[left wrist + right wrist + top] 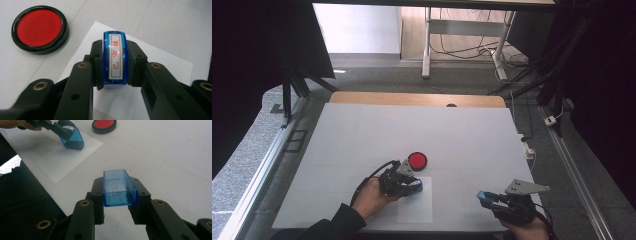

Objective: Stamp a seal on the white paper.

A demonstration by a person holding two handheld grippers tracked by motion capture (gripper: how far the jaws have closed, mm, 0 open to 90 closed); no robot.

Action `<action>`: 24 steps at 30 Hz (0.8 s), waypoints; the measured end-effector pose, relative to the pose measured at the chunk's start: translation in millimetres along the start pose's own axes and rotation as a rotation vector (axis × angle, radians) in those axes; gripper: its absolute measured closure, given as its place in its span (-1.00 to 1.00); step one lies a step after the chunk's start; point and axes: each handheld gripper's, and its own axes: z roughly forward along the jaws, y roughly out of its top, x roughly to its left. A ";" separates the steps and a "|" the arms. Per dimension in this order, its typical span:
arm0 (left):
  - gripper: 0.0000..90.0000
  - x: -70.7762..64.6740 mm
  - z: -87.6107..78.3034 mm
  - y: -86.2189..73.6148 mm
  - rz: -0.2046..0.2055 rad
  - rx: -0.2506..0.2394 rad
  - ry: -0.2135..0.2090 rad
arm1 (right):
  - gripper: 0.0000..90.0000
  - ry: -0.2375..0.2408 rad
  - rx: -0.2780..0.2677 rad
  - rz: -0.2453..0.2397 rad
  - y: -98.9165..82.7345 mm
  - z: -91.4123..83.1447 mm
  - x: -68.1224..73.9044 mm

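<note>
Stamp (pixel 114 60), blue with a red-lettered label, sits clamped in the left claw (pixel 412 186), pressed down on the white paper sheet (pixel 416 205) near the bench (pixel 362 135) front edge. Red ink pad (pixel 417 160) lies just at 12 o'clock of it. Right claw (pixel 120 195), at 3 o'clock and well apart, grips the blue stamp cap (pixel 119 188), open side showing.

A: What lies past the white table (pixel 472 130)?

B: A wooden strip (pixel 412 98) along its far edge, then grey carpet (pixel 377 80).

A: Farther off?

B: A white-legged desk (pixel 462 30) over tangled cables (pixel 467 50), with black curtains (pixel 247 60) at both sides.
</note>
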 end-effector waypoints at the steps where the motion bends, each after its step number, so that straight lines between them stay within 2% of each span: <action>1: 0.57 1.0 0.3 -0.6 -0.013 -0.008 -0.008 | 0.52 0.000 0.000 0.001 0.0 0.0 -0.1; 7: 0.57 14.1 0.8 -4.7 -0.091 -0.036 -0.080 | 0.52 0.001 -0.007 0.008 -0.2 -0.2 -0.5; 10: 0.57 17.8 1.1 -6.2 -0.114 -0.045 -0.101 | 0.52 0.002 -0.007 0.010 -0.2 -0.1 -0.5; 12: 0.57 15.9 1.3 -5.9 -0.111 -0.046 -0.092 | 0.52 0.001 -0.007 0.009 -0.2 -0.1 -0.4; 20: 0.57 0.2 1.2 -3.2 -0.023 -0.026 -0.003 | 0.52 0.002 -0.006 0.008 -0.1 0.2 -0.2; 24: 0.57 -5.1 1.3 -2.6 0.003 -0.017 0.029 | 0.52 -0.002 0.000 0.004 0.2 0.2 0.1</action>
